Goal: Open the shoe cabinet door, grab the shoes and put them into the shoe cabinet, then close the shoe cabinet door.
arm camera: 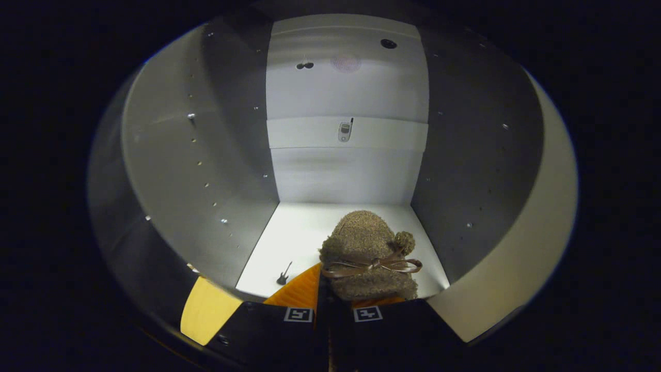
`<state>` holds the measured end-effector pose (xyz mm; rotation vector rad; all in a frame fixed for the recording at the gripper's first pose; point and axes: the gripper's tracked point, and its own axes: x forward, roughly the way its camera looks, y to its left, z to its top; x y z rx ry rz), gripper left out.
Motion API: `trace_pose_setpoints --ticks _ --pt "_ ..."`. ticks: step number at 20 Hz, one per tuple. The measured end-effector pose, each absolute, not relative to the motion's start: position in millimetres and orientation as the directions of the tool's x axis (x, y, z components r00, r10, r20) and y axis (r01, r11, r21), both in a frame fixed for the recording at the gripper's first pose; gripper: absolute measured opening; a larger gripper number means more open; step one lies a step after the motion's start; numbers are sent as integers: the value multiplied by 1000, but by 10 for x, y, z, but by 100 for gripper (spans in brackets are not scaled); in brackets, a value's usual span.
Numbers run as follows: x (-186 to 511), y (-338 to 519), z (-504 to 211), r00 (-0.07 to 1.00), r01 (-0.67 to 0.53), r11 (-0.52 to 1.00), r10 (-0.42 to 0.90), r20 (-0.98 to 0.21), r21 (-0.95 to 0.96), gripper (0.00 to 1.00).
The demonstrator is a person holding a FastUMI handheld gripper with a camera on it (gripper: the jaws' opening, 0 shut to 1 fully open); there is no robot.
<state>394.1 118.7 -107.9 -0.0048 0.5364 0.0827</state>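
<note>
A fuzzy brown shoe with a thin ribbon bow and a small pompom points away from me into the white shoe cabinet. Its heel end sits pinched between my fingers. My gripper is shut on the shoe, the two fingers nearly together. The shoe is over the cabinet's white floor, towards the right side wall. Whether its sole touches the floor I cannot tell. The cabinet door is open, since I look straight inside.
The grey left side wall carries rows of shelf-pin holes. A small metal fitting sits on the back panel. A tiny dark object lies on the floor left of the shoe. The cabinet's pale front edge curves past on the right.
</note>
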Motion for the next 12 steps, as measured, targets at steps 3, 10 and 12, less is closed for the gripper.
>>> trace_pose_setpoints --ticks 3,10,12 --pt "4307 1217 -1176 854 -58 998 59 -517 19 14" --pt "4902 1251 -1545 833 -48 999 29 -552 -20 14" --pt "4993 1263 -1631 828 -40 999 26 -560 -13 14"
